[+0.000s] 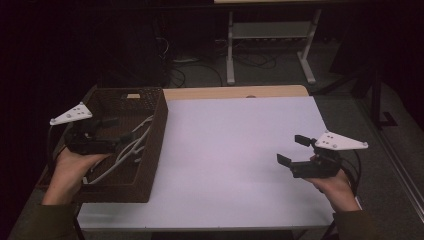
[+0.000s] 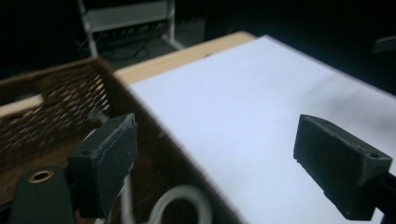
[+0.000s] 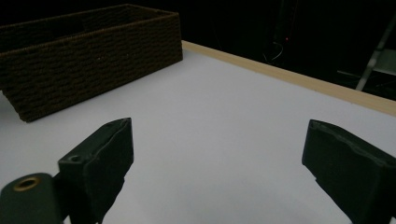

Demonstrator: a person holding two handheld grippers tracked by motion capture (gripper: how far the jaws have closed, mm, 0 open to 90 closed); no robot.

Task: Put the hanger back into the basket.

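A white table point(image 1: 235, 150) with a wooden far edge is sitting in a dark room. The left gripper point(image 1: 117, 131) is hovering, jaws spread, over a brown woven basket point(image 1: 155, 145) holding white cables point(image 1: 131, 146) lying lengthwise, ends hidden. The right gripper point(image 1: 292, 150) is hovering spread, well apart.

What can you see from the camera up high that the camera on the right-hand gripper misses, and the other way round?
High view alone: both of the person's hands, the left gripper open over the dark brown woven basket, and the white cables lying inside that basket.

Right gripper view alone: a close look along the right gripper's black jaws, set wide apart with nothing between them, and the basket's outer side wall.

Both: the basket, the white table cover, the table's wooden edge and the right gripper.
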